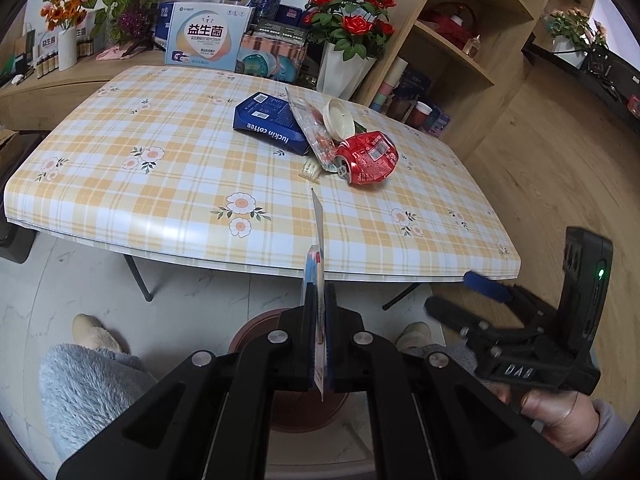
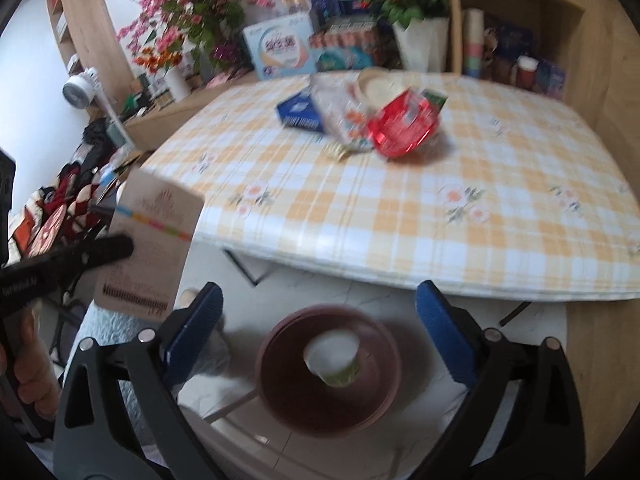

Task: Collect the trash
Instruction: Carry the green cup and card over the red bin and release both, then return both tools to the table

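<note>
My left gripper [image 1: 319,292] is shut on a thin beige card [image 1: 318,232], seen edge-on here and flat in the right wrist view [image 2: 152,240]. It hangs over a brown bin [image 1: 256,328] on the floor, in front of the table's edge. My right gripper [image 2: 318,296] stands open and empty above the bin [image 2: 280,400], where a white and green cup [image 2: 334,360] lies. On the checked table [image 1: 160,200] sit a blue coffee box [image 1: 268,122], a clear wrapper [image 1: 316,132], a white lid [image 1: 338,118] and a crushed red can [image 1: 368,156].
A person's fluffy blue trouser legs [image 1: 88,384] and slippers [image 1: 96,332] flank the bin. Behind the table are boxes [image 1: 204,36], a white vase of red roses [image 1: 344,68] and wooden shelves [image 1: 452,48]. Folding table legs [image 1: 140,276] stand near the bin.
</note>
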Demonstrator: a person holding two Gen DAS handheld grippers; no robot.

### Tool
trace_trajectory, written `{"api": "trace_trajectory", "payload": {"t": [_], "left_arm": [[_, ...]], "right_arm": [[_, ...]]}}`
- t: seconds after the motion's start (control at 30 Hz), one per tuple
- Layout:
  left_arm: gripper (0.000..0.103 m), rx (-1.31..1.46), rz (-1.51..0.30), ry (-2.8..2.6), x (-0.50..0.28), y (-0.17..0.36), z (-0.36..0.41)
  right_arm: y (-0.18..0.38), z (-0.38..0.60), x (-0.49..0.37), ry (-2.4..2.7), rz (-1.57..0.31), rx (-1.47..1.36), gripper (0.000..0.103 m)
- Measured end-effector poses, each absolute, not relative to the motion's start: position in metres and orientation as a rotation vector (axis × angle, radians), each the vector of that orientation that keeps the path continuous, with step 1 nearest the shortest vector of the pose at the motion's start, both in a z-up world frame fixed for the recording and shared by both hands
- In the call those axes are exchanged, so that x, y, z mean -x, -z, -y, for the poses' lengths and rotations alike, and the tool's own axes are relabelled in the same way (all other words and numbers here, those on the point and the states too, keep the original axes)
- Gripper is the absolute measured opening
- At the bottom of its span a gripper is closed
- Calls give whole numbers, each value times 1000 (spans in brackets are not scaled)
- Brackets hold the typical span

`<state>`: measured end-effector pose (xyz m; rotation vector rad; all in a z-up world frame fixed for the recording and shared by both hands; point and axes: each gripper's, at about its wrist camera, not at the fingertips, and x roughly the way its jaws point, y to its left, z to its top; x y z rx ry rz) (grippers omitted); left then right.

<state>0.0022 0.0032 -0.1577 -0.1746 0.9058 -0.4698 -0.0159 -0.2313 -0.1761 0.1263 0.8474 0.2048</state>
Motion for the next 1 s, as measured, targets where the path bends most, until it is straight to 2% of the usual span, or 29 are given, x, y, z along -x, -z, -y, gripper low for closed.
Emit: {"api": "trace_trajectory", "payload": {"t": [0.3, 0.63, 0.7, 0.73, 0.77, 0.83, 0.97, 1.0], "left_arm": [[4, 161, -933, 504, -1, 160, 7], [7, 132, -974, 557, -1, 167, 22], [27, 128, -973, 572, 0, 167, 25], [48, 127, -961, 566, 1, 167, 25], [58, 123, -947, 556, 2, 166, 25], [63, 106, -915, 533, 2, 163, 23], [86, 76, -858, 412, -9, 157, 10], [88, 72, -843, 385, -13, 155, 6]], "right_arm": [[138, 274, 13, -68, -701, -132, 97], [132, 300, 15, -8, -668, -168, 97], [134, 301, 15, -3, -670, -169, 97], [135, 302, 16, -1, -671, -170, 97], [135, 302, 16, 0, -670, -171, 97], [136, 302, 17, 4, -671, -165, 97], [136, 304, 14, 13, -677, -162, 97], [136, 305, 14, 14, -677, -161, 97]]}}
